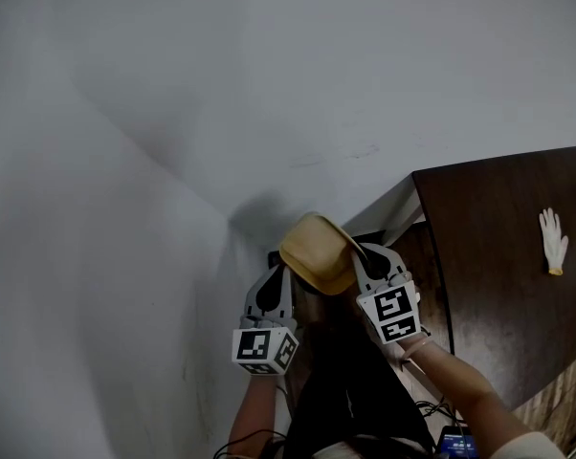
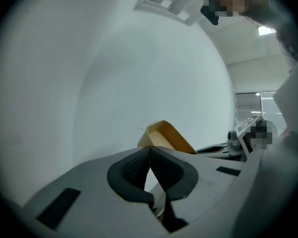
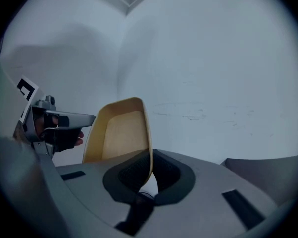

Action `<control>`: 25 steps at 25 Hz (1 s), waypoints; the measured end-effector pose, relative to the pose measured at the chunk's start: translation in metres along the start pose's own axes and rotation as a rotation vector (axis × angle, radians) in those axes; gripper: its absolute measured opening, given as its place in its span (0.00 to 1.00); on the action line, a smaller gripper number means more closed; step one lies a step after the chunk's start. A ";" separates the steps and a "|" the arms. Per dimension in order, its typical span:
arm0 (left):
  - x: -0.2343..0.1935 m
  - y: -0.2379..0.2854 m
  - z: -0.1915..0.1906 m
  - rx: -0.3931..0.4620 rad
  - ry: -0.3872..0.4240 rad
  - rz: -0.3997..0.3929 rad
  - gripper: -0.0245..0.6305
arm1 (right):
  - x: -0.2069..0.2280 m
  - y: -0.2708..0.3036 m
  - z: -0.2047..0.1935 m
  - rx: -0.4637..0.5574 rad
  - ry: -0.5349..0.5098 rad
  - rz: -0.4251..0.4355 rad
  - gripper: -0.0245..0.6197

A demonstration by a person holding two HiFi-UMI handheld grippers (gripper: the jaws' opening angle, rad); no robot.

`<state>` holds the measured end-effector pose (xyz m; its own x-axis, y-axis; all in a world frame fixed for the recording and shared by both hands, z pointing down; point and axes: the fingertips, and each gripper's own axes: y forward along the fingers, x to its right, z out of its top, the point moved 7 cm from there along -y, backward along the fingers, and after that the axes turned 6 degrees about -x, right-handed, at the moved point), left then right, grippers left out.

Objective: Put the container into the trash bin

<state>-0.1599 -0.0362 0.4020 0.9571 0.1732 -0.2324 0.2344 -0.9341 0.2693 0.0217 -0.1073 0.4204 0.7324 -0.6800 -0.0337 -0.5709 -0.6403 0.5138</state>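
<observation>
In the head view a tan, bowl-like container (image 1: 317,253) hangs tilted in the air in front of a white wall. My right gripper (image 1: 362,258) is shut on its right rim. The right gripper view shows that thin rim (image 3: 120,133) pinched between the dark pads (image 3: 134,175). My left gripper (image 1: 274,283) sits just left of and below the container, jaws shut, nothing showing between them. From the left gripper view the container (image 2: 165,136) lies just beyond the closed tips (image 2: 149,152). Below both grippers is a black shape (image 1: 338,390); I cannot tell whether it is the trash bin.
A dark brown table (image 1: 503,275) fills the right side, with a white glove (image 1: 553,241) lying on it. White wall (image 1: 221,94) covers the top and left. Cables and a small blue device (image 1: 455,440) lie at the bottom edge.
</observation>
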 end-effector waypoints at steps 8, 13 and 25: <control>-0.029 0.012 -0.044 -0.006 -0.086 0.092 0.07 | -0.009 0.043 -0.030 -0.048 -0.076 0.030 0.06; -0.046 0.018 -0.075 -0.018 -0.146 0.153 0.07 | -0.015 0.073 -0.050 -0.087 -0.148 0.043 0.06; -0.085 0.059 -0.135 -0.073 -0.161 0.158 0.07 | -0.022 0.146 -0.099 -0.163 -0.299 0.056 0.06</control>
<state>-0.2040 -0.0638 0.5636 0.9449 -0.0312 -0.3260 0.1006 -0.9197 0.3796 -0.0411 -0.1504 0.5805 0.5471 -0.8022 -0.2389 -0.5225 -0.5503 0.6513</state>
